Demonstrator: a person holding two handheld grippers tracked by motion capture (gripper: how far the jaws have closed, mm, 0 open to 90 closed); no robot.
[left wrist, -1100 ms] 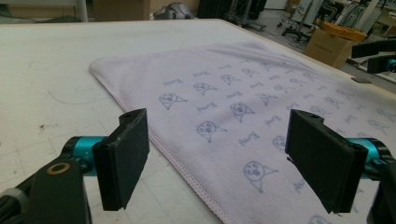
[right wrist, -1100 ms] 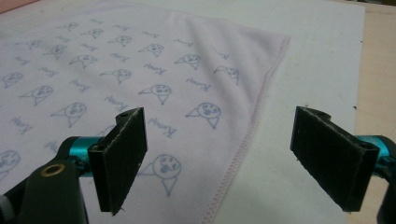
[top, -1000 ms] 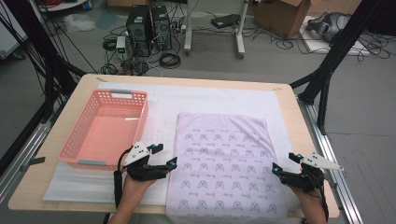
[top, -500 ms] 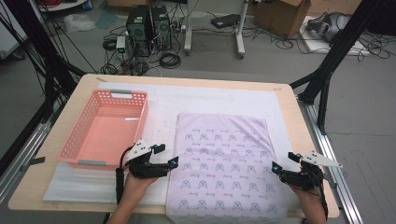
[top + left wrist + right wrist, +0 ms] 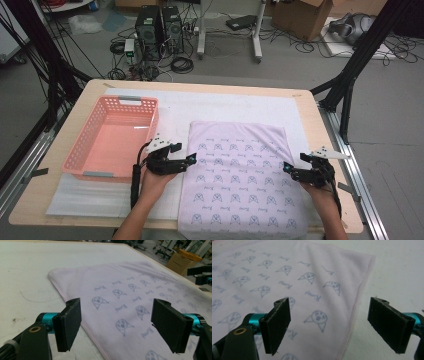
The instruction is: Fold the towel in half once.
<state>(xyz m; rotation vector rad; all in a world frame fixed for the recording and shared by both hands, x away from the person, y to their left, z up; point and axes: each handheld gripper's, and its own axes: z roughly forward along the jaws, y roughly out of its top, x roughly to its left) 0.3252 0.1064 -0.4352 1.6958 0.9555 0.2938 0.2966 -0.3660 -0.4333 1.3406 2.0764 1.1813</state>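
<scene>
both my hands have slid inward, so my left gripper (image 5: 116, 325) and right gripper (image 5: 338, 326) now straddle the printed cloth's (image 5: 240, 175) side hems, jaws wide open, ready to pinch.

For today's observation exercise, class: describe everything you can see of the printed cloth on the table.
The cloth is pale lilac fabric, soft-looking, printed with rows of small blue-grey animal faces and little words. A stitched hem runs along its edges. It lies spread flat, roughly rectangular, on the white mat beside the pink basket, its near end reaching the table's front edge. The left gripper is at its left edge and the right gripper at its right edge, jaws open astride the hem, not clamping it.
</scene>
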